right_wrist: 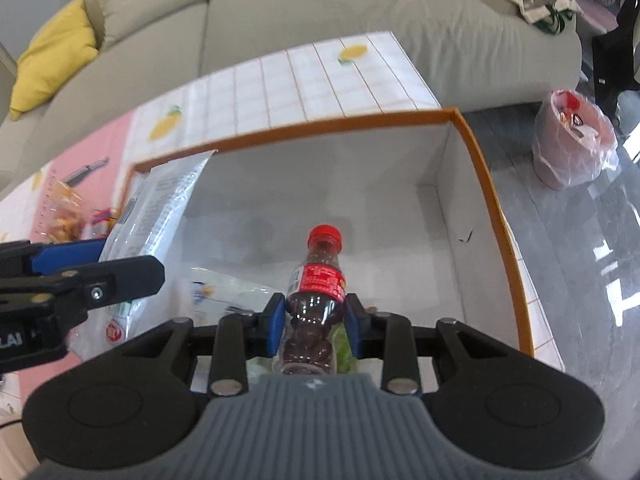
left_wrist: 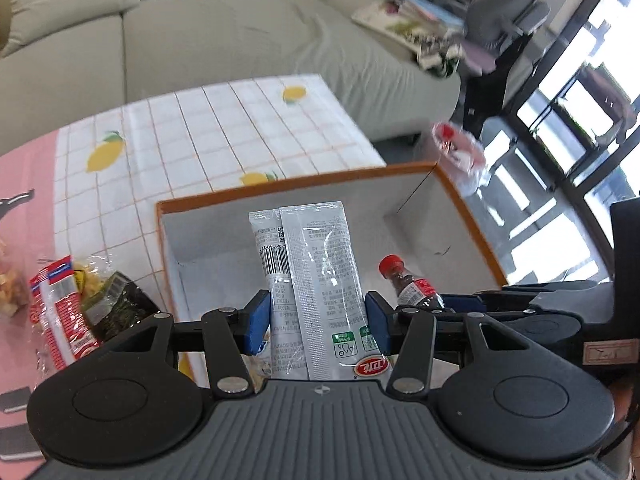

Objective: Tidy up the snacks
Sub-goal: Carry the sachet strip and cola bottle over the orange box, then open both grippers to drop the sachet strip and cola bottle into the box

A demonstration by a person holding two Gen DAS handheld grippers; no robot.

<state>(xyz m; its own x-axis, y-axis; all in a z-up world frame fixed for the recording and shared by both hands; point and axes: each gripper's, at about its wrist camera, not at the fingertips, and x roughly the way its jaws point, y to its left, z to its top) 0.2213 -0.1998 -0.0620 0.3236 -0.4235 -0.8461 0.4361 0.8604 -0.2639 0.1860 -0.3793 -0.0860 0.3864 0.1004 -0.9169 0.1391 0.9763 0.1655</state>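
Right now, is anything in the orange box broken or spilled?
Nothing looks spilled or broken. The cola bottle still has its red cap on, and the silver snack bag looks sealed. Both are held over the box. A small dark mark shows on its inner wall.

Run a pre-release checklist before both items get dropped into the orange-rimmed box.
1. Left hand-held gripper clamped on the silver snack packet: ok.
2. Right hand-held gripper clamped on the cola bottle: ok.
3. Both items over the orange-rimmed box, inside its rim: ok.
4. Bare box floor ahead of the bottle: ok.
5. Grippers apart from each other: ok, side by side, close.
6. Bottle's red cap screwed tight: cannot tell.
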